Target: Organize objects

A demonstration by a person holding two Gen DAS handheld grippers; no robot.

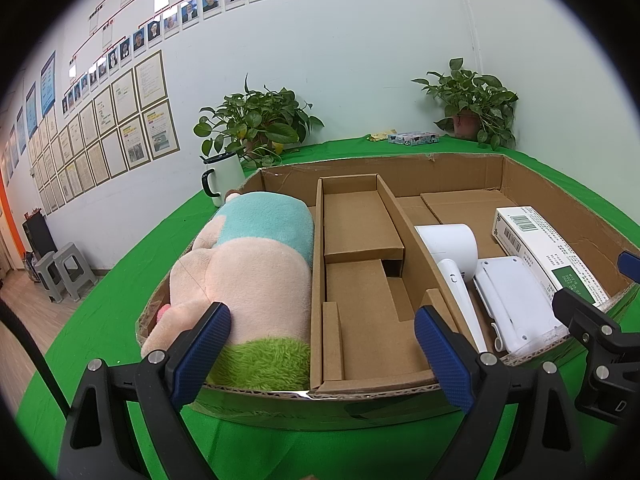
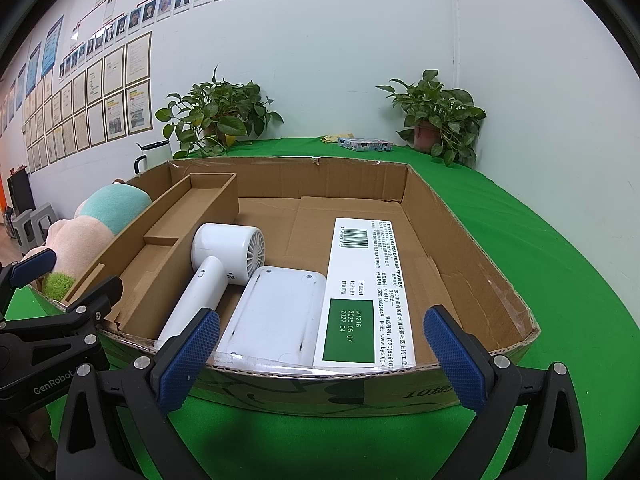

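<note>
Hairdryer [image 2: 224,264] in cardboard box [image 2: 480,256] (gripper [image 2: 322,344] empty)

Taking the cardboard box [image 2: 472,264] as my landmark, it sits on the surface [image 2: 560,280] just ahead of my left claw [image 1: 322,344] and right claw [image 2: 322,350]. Inside it, an insert tray [image 1: 360,264] runs down the middle. Left of the tray lies the plush toy [image 1: 248,264]. Right of it lie the hair dryer [image 2: 216,264], then the flat device [image 2: 276,316], then the long carton [image 2: 366,292]. Behind the box, two potted plants [image 2: 216,120] stand by the wall, a mug [image 1: 224,174] at its far left corner.
</note>
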